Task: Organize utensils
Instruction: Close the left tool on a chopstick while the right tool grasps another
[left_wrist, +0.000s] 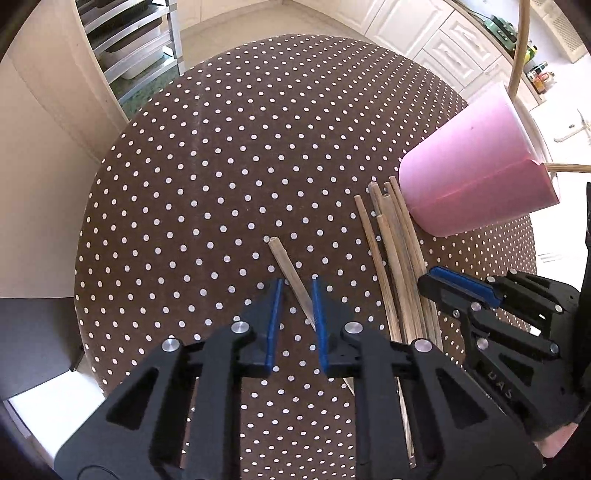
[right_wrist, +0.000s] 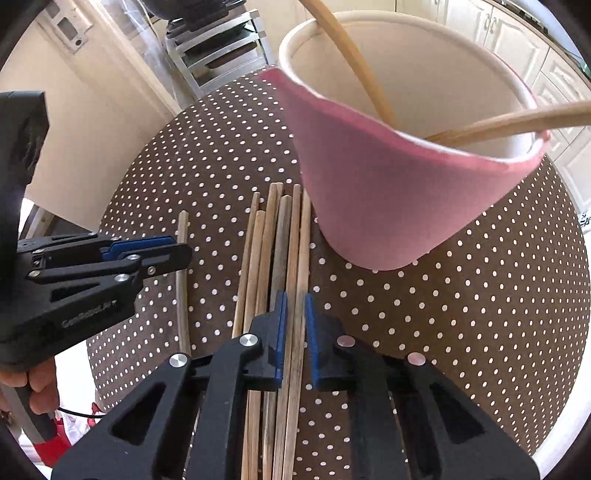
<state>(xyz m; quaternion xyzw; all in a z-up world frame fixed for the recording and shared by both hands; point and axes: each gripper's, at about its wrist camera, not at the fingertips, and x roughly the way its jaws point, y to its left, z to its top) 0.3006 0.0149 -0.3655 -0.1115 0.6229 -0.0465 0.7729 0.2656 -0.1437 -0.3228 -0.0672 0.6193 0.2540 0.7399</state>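
Observation:
Several wooden chopsticks (right_wrist: 273, 258) lie bundled on the polka-dot table (right_wrist: 461, 314), next to a pink cup (right_wrist: 388, 192) that holds two chopsticks (right_wrist: 517, 120). My right gripper (right_wrist: 294, 306) is nearly shut, its blue pads on either side of two chopsticks of the bundle. A single chopstick (left_wrist: 291, 277) lies apart to the left. My left gripper (left_wrist: 297, 295) is open, and this chopstick runs between its fingers. The bundle (left_wrist: 395, 251), the cup (left_wrist: 476, 177) and my right gripper (left_wrist: 458, 284) also show in the left wrist view.
The round table (left_wrist: 221, 166) has a brown cloth with white dots. A metal shelf rack (left_wrist: 129, 44) stands beyond its far edge. White kitchen cabinets (left_wrist: 443, 40) are at the back right.

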